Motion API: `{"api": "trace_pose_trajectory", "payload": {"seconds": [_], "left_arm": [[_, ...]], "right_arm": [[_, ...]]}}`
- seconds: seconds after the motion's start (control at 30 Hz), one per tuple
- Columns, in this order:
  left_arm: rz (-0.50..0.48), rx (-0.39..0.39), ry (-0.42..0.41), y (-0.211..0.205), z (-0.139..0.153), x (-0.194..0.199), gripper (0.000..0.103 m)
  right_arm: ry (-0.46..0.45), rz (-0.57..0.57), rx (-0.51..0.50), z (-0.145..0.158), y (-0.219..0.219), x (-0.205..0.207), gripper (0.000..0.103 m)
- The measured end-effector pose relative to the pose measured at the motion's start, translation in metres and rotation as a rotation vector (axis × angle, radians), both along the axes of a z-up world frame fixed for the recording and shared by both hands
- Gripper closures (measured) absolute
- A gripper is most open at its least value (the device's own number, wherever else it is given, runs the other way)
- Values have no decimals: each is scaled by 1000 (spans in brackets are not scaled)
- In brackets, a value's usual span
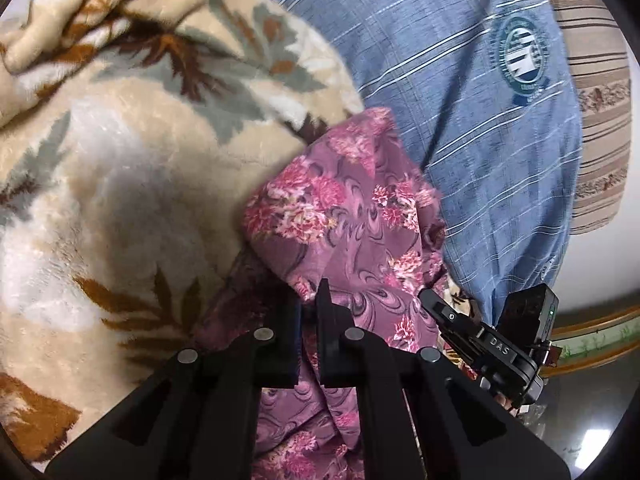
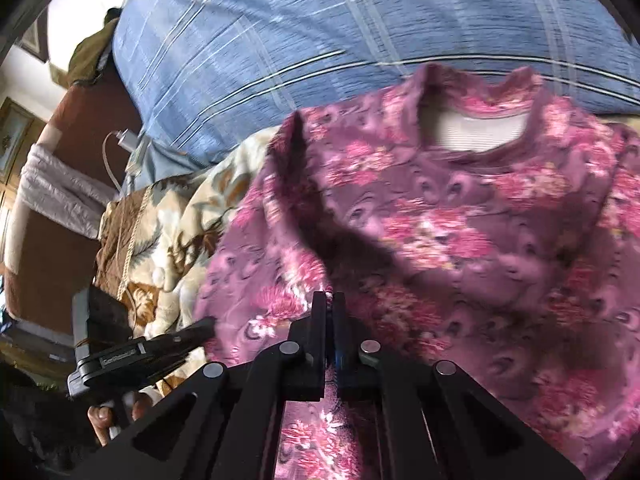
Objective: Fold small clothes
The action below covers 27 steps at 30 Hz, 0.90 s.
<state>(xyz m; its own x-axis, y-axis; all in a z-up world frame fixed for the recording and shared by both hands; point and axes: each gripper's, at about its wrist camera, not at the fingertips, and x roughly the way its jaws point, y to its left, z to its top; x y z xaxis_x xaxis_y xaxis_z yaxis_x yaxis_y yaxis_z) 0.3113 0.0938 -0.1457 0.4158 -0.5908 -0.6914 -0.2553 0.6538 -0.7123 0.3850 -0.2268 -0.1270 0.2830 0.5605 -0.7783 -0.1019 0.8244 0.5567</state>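
Observation:
A small purple top with pink flowers (image 1: 352,216) hangs in front of me. My left gripper (image 1: 310,300) is shut on its fabric, which bunches up between the fingers. In the right wrist view the top (image 2: 460,232) spreads wide, its round neckline (image 2: 480,132) at the far side. My right gripper (image 2: 330,300) is shut on the top's near edge. Each gripper shows in the other's view: the right one at lower right of the left wrist view (image 1: 432,300), the left one at lower left of the right wrist view (image 2: 204,328).
A cream fleece blanket with brown and grey leaves (image 1: 132,168) lies below and to the left, and shows in the right wrist view (image 2: 168,240). The person's blue striped shirt (image 1: 460,80) fills the back. A striped cushion (image 1: 596,120) is at far right. A white charger cable (image 2: 116,148) hangs at left.

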Motion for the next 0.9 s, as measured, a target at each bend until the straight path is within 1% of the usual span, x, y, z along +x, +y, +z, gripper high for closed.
{"api": "trace_pose_trajectory", "payload": {"seconds": [0.03,0.07,0.1,0.13,0.17,0.2,0.23,0.27,0.3,0.33,0.37,0.43,0.5,0.53,0.57,0.6,0.67,0.7,0.73,0.77,0.8,0.83,0.87,0.9], "left_arm": [[5,13,22,0,-5,2,100],[24,43,46,1,-10,2,100],[32,50,61,2,-14,3,99],[24,39,72,2,-16,4,98],[8,19,77,0,-15,5,98],[7,5,72,2,-13,3,96],[3,-3,59,3,-9,1,87],[-5,2,43,2,-4,-2,79],[-15,16,33,1,1,-5,64],[-23,23,21,-1,6,-8,59],[-39,20,8,-5,10,-12,59],[-81,11,-3,-14,14,-17,58],[-125,28,-10,-29,11,-18,57],[-139,49,0,-33,7,-17,57],[-145,62,28,-34,-2,-18,57],[-143,56,45,-34,-9,-17,60],[-125,44,34,-33,-9,-18,61],[-129,48,27,-33,-7,-19,61],[-131,47,18,-33,-5,-19,61],[-129,39,12,-33,-5,-20,63],[-132,34,17,-34,-6,-19,71],[-136,36,26,-36,-9,-18,79],[-135,46,31,-37,-11,-18,83],[-134,65,27,-38,-11,-19,96]], "right_arm": [[21,-17,-47,-9,-1,3,102],[41,-25,-115,-18,-1,7,103],[65,-33,-183,-29,-2,10,103],[114,-55,-174,-40,-7,11,103],[119,-64,-134,-39,-10,8,102],[88,-62,-75,-28,-13,0,101],[22,-54,-29,-8,-16,-13,94],[-24,-55,-10,8,-18,-26,90],[-58,-56,15,23,-21,-41,67],[-91,-58,46,37,-25,-63,36],[-103,-61,51,43,-28,-75,27],[-99,-56,46,48,-32,-107,27],[-85,-78,58,42,-41,-132,27],[-65,-82,53,34,-44,-146,28],[-50,-92,35,26,-45,-155,29],[-22,-125,15,13,-50,-166,29],[14,-162,-5,-5,-57,-177,36],[28,-186,10,-13,-60,-184,43],[29,-197,24,-15,-61,-188,47],[23,-198,34,-17,-62,-193,50],[17,-194,35,-17,-59,-195,53],[9,-195,21,-17,-56,-197,63],[8,-195,2,-17,-53,-198,80],[10,-191,-10,-15,-51,-197,90]]}}
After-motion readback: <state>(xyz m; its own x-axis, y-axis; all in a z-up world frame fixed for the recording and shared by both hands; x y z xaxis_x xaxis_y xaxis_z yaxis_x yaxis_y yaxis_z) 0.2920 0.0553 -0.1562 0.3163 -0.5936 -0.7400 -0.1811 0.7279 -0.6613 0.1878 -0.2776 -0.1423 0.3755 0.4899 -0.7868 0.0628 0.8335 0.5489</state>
